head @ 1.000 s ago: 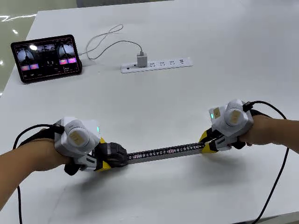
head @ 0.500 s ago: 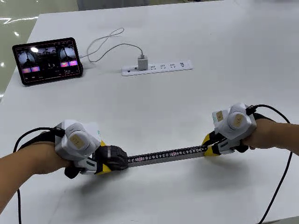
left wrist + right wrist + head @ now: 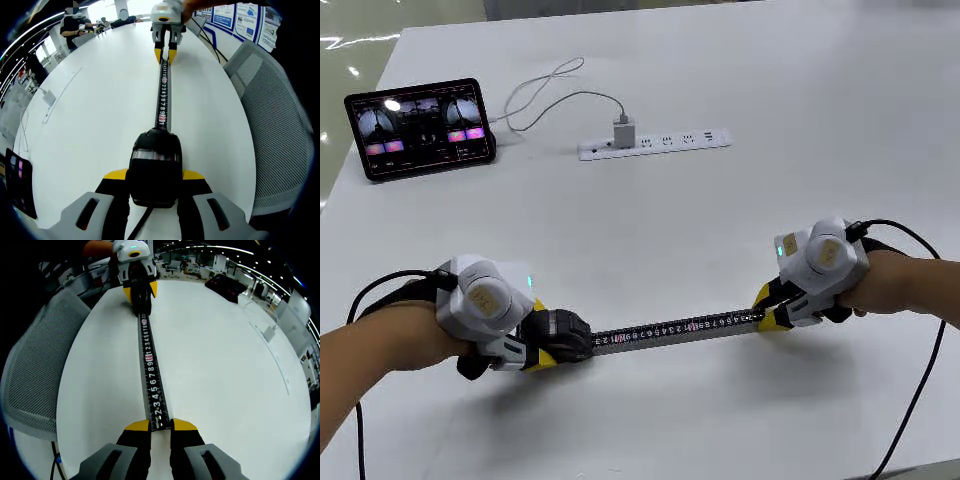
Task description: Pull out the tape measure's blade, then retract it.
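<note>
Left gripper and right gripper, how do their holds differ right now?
The left gripper clamps the black tape measure case; the right gripper pinches the tip of the blade. The left gripper's jaws stand wide around the case; the right gripper's are nearly closed. Both are yellow-tipped.

Worktop (image 3: 750, 70): the middle and the whole right side are bare, so I have free passage there.

Far left: a tablet (image 3: 420, 125) stands propped up. A white cable (image 3: 545, 85) loops from beside it to a power strip (image 3: 655, 142) lying far of centre. These three take up the far-left quarter.

Near strip: the blade (image 3: 675, 327) runs low across the worktop, left to right. It goes from the tape measure (image 3: 570, 335) clamped in my left gripper (image 3: 542, 333) to my right gripper (image 3: 766, 310), which pinches its tip. It forms a bar, with open surface on its far side and its near side.

A mesh chair (image 3: 280, 125) stands just off the near edge.
</note>
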Demonstrator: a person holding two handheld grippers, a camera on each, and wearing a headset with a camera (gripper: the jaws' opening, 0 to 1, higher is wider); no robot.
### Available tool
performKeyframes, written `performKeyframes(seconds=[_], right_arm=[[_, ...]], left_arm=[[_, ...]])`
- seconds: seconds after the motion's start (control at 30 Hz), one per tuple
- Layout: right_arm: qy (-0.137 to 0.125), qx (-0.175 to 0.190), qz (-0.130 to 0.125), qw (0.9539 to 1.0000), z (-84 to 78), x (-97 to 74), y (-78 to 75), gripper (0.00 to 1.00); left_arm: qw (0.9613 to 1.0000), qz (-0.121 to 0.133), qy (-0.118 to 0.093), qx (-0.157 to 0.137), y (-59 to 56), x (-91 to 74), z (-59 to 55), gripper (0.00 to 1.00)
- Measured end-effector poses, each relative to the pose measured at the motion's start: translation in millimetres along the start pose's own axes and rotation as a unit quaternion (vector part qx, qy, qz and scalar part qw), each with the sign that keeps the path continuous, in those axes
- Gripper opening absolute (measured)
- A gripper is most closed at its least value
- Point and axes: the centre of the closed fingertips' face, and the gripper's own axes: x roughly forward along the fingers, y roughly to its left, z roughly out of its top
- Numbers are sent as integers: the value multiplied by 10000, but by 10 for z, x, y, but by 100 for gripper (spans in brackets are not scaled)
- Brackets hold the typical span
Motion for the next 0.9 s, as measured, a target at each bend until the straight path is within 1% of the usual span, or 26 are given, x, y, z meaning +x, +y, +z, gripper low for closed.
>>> performKeyframes(seconds=[0.13,0.27,0.5,0.6,0.63,0.67,0.73,0.9], right_arm=[[37,-17,0,10000,-5,-7,3,10],[48,90,12,9999,-2,-2,-23,10],[176,74,19,9998,-12,6,-24,11],[187,19,27,9998,-17,8,-24,11],[206,-51,45,9998,-21,10,-25,11],[229,-195,73,9995,-19,11,-27,11],[260,-177,57,9995,-16,14,-20,11],[421,-318,77,9986,-10,15,8,12]], left_arm=[[10000,-3,-1,-3,-1,4,6,32],[10000,-25,-41,-69,3,8,14,32],[10000,-45,-44,-66,0,12,23,32],[10000,-42,15,-22,7,8,25,32],[10000,-50,52,10,10,8,23,32],[9999,-60,74,33,8,8,24,32],[9999,-79,114,94,7,10,21,33],[9993,-92,251,256,-6,11,16,33]])
